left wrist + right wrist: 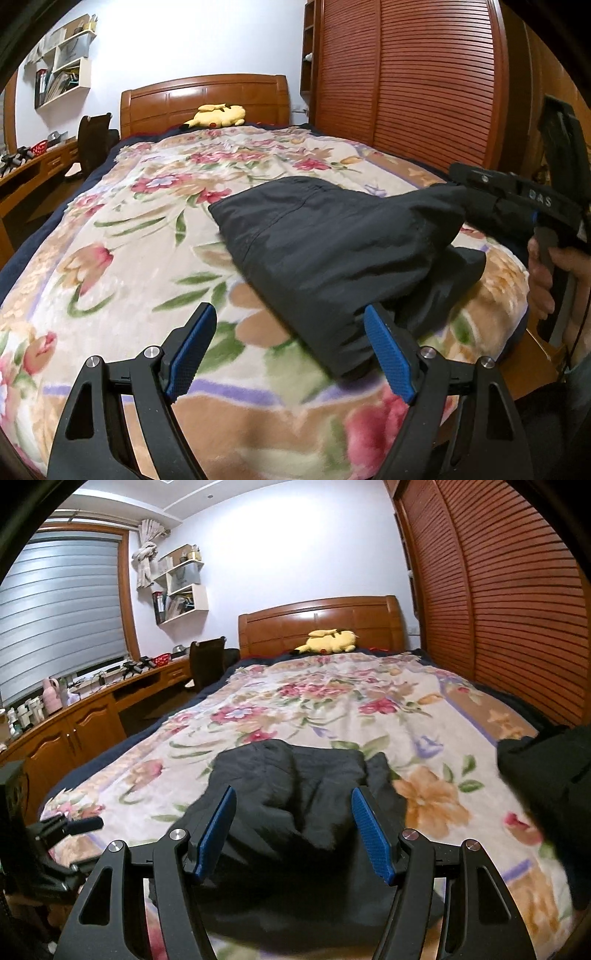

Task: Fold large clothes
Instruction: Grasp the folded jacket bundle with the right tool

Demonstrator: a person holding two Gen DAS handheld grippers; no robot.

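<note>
Two grippers work over a dark garment (314, 240) that lies on a floral blanket (129, 240), at the end of the bed far from the wooden headboard (207, 96). The garment sits off to the wardrobe side of the headboard's middle line, rumpled, with one part lifted up off the blanket.

The left gripper (291, 350) has its jaws spread wide and holds nothing. Bare blanket shows between them. One blue pad (388, 354) sits just beside the garment's edge farthest from the headboard; whether it touches the cloth I cannot tell.

The right gripper (293, 830) also has its jaws wide apart, pointing toward the headboard, with bunched black cloth showing between and under them but not pinched. In the left wrist view the raised part of the garment reaches up to this gripper's tip, and the person's right hand (554, 277) wraps its handle.

A yellow plush toy (218, 115) rests right against the headboard.
</note>
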